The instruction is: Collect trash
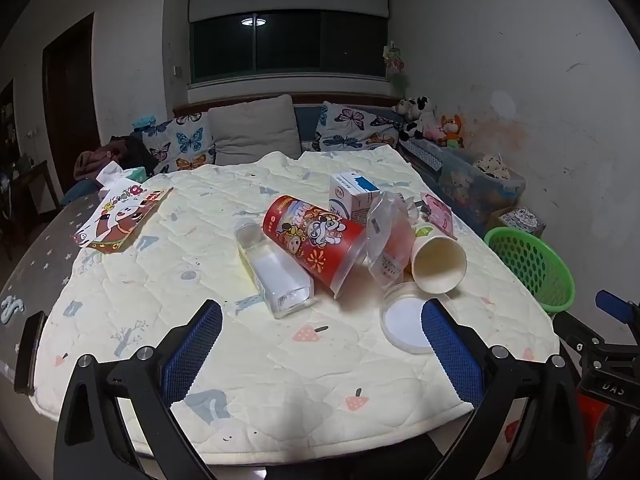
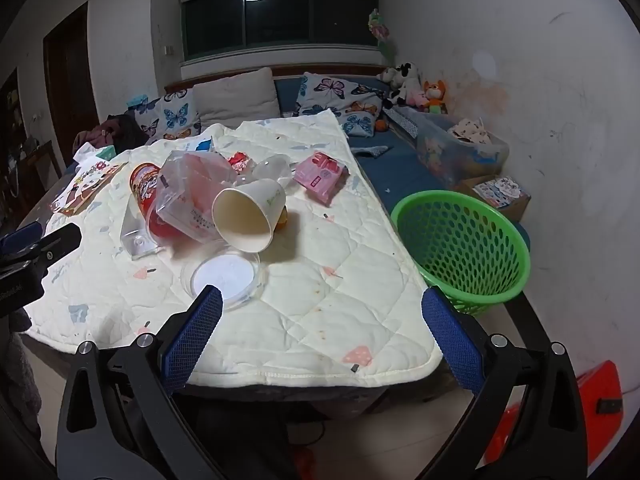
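Note:
Trash lies heaped on a quilted cream cover (image 1: 200, 240): a clear bottle (image 1: 274, 270), a red printed tub (image 1: 316, 242), a white milk carton (image 1: 350, 196), a crumpled clear bag (image 1: 386, 236), a tipped paper cup (image 1: 436, 258), a round clear lid (image 1: 404, 322) and a pink packet (image 2: 320, 176). The paper cup (image 2: 250, 216) and lid (image 2: 224, 274) also show in the right wrist view. A green mesh basket (image 2: 464, 240) stands at the table's right edge. My left gripper (image 1: 322, 320) and right gripper (image 2: 322, 316) both hover open and empty short of the heap.
A cartoon-printed flat pack (image 1: 120, 216) lies at the far left of the cover. Behind the table runs a sofa with butterfly cushions (image 1: 184, 144) and plush toys (image 1: 424, 120). A storage box (image 2: 460, 148) sits by the right wall. Something red (image 2: 560, 412) lies on the floor.

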A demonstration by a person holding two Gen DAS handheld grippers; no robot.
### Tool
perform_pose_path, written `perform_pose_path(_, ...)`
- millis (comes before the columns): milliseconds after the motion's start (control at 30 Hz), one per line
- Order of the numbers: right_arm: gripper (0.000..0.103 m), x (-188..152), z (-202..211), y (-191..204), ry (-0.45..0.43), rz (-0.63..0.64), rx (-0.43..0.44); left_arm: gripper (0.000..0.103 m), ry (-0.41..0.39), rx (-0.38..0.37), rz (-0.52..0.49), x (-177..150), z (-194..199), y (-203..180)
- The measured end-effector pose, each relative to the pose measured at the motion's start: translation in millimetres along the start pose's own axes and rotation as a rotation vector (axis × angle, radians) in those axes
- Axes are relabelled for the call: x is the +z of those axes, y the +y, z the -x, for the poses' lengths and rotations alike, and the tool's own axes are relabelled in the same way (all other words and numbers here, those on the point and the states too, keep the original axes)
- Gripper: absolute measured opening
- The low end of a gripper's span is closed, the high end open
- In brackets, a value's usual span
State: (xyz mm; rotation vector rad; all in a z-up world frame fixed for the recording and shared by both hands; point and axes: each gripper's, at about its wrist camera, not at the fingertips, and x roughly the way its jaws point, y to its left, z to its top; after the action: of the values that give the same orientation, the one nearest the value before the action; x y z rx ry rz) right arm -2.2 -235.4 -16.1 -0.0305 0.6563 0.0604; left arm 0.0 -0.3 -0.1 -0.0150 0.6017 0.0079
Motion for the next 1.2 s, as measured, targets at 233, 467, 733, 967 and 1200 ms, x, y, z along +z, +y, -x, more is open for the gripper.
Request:
perform_pose_path(233,0.099,0.8,-1.3,1.2,0.001,-0.003,0.0,0.097,0.003,-0.006,0.008,-3.0,-1.7,3.6)
perform_pose_path(467,0.099,-0.3,-0.9,0.9,0.004,-0.009,0.004,0.097,0.02,0.0,0.006,-4.0,-5.5,3.0)
perform_pose_path(733,0.099,0.0,-4.5,1.1,0.007,-0.003,0.0,0.097,0.02,0.003,0.007,-4.9,-6.3,4.2)
perform_pose_path(967,0.099,2.6,-4.9,1.7,0.006,-0.003,0.009,0.097,0.014,0.008,0.013,-2.7,-4.2,7.2)
perform_pose_path(1200,0.099,4.4,-4.7,1.3,0.003,-0.005,0.012,0.097,0.008,0.016,0.014,0.5,-2.9,6.2)
